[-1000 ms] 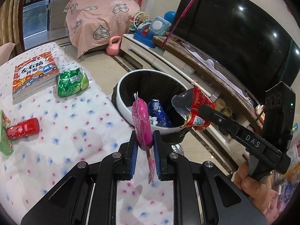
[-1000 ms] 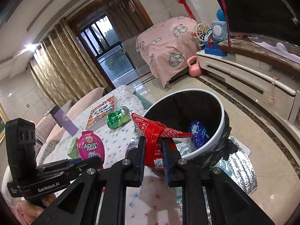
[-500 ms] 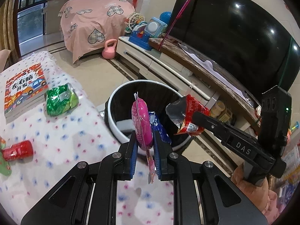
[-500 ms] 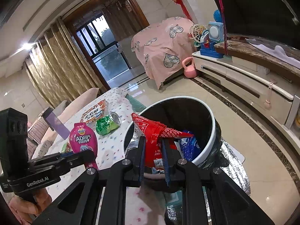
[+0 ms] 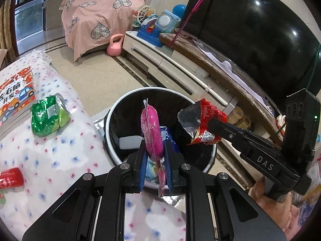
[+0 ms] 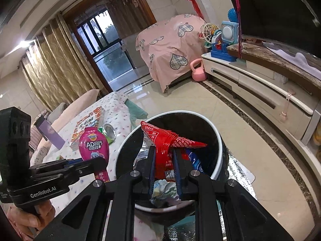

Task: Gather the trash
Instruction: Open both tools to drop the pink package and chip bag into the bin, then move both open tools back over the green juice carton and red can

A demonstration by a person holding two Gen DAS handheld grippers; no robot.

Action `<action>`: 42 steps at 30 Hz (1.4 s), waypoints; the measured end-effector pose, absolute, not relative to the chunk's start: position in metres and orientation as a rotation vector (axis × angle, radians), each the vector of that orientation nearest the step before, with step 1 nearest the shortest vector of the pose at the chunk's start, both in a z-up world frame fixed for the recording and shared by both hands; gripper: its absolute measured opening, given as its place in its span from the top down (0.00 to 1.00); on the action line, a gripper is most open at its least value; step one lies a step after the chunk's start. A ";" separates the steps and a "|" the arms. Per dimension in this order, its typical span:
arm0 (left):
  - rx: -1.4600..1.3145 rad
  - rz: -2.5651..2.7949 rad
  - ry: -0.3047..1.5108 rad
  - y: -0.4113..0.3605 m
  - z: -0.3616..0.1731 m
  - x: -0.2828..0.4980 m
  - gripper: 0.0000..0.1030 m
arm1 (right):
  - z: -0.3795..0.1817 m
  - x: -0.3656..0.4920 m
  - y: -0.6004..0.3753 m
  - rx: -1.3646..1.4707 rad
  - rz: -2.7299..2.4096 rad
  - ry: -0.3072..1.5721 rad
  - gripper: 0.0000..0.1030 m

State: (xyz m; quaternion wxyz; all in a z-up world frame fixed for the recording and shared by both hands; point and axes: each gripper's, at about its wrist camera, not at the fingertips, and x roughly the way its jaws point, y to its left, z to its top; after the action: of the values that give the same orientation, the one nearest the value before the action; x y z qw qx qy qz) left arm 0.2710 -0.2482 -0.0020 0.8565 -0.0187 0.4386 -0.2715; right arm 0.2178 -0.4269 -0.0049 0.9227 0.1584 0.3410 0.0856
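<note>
Beige floor tiles (image 6: 200, 104) run from the curtained balcony door to a low white TV cabinet (image 5: 180, 68), with a big dark television (image 5: 250, 30) above it. Beside me is a table under a white cloth with red and blue dots (image 5: 50, 152), and against its edge stands the black trash bin (image 5: 128, 100) with its white rim.

My left gripper (image 5: 154, 156) is clamped on a pink pouch (image 5: 151, 132), which stands upright between the blue pads; its thin tail hangs down below them. I hold it over the near part of the bin's mouth.

My right gripper (image 6: 164, 160) is closed on a red snack wrapper (image 6: 170, 140), torn open so the silver lining shows. It too hangs over the bin's opening, to the right of the pouch and not touching it.

Inside the bin lie a blue wrapper (image 6: 195, 160), something white (image 5: 130, 142) and some crumpled pale scraps (image 6: 164, 188).

On the cloth, a crushed green can (image 5: 50, 118) lies beside a children's book (image 5: 16, 94), and a red can (image 5: 10, 178) lies on its side near the left edge. A pink kettlebell (image 5: 115, 47) sits on the floor by a couch draped in pink heart-print fabric (image 5: 96, 14).
</note>
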 end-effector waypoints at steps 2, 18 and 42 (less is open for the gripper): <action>-0.030 -0.563 0.926 -0.252 -0.004 0.275 0.86 | -0.006 0.223 -0.428 0.321 0.174 0.711 0.84; -0.038 -0.547 1.004 -0.264 -0.022 0.290 0.74 | -0.020 0.250 -0.424 0.271 0.156 0.796 0.83; -0.255 -0.363 0.899 -0.128 -0.024 0.212 0.45 | -0.007 0.207 -0.395 0.374 0.250 0.719 0.16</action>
State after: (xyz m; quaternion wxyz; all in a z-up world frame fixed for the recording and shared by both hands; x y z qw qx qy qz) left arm 0.2124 -0.1284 -0.0240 0.8769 -0.1223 0.4311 -0.1739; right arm 0.2067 -0.3954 -0.0070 0.9114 0.1816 0.3488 0.1213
